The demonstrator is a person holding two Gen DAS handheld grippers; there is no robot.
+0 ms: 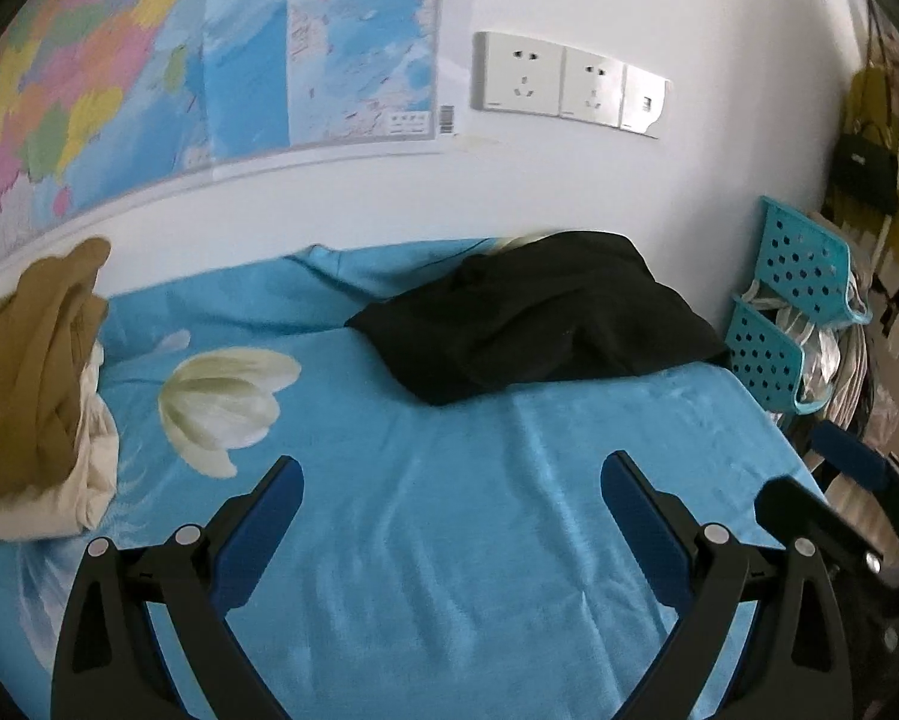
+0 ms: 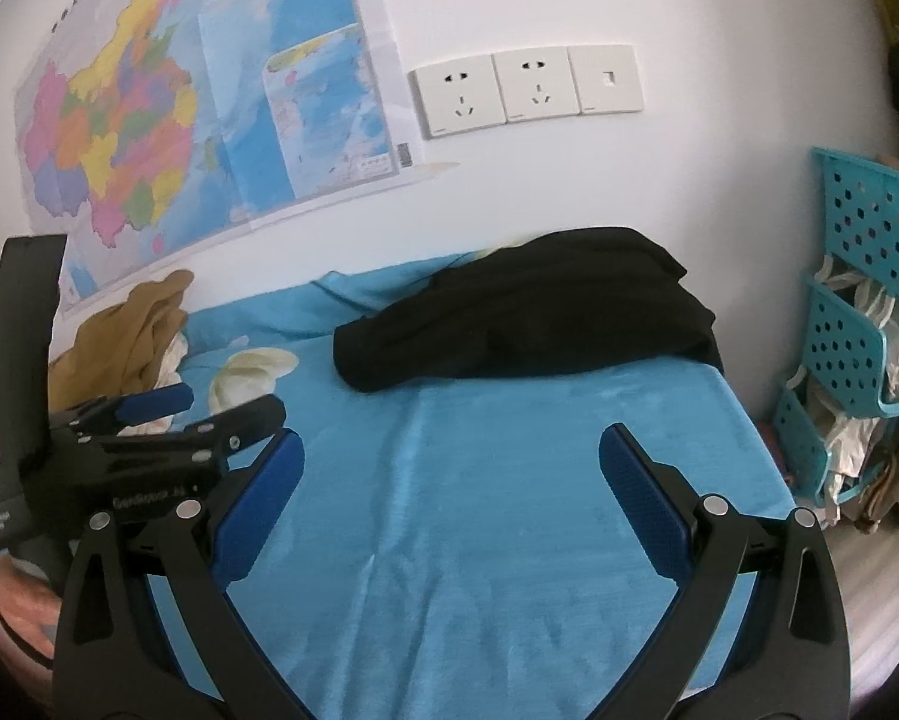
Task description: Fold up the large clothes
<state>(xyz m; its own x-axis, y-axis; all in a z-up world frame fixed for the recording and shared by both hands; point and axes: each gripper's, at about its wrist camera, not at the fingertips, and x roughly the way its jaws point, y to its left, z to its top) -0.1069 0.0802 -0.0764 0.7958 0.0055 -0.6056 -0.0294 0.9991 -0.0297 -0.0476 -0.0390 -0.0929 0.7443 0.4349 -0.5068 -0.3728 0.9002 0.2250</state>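
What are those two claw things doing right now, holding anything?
Left gripper: open, holding nothing, above the blue sheet.
Right gripper: open, holding nothing; the black garment lies ahead, untouched.

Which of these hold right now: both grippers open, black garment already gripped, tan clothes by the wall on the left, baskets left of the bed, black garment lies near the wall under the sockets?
1. Both grippers are open. True: the left gripper and right gripper each show fingers spread wide with nothing between them.
2. The black garment is already gripped. False: it lies bunched on the blue sheet, apart from both grippers.
3. Tan clothes sit by the wall on the left. True.
4. The baskets stand left of the bed. False: they stand at its right side.
5. The black garment lies near the wall, below the sockets. True.
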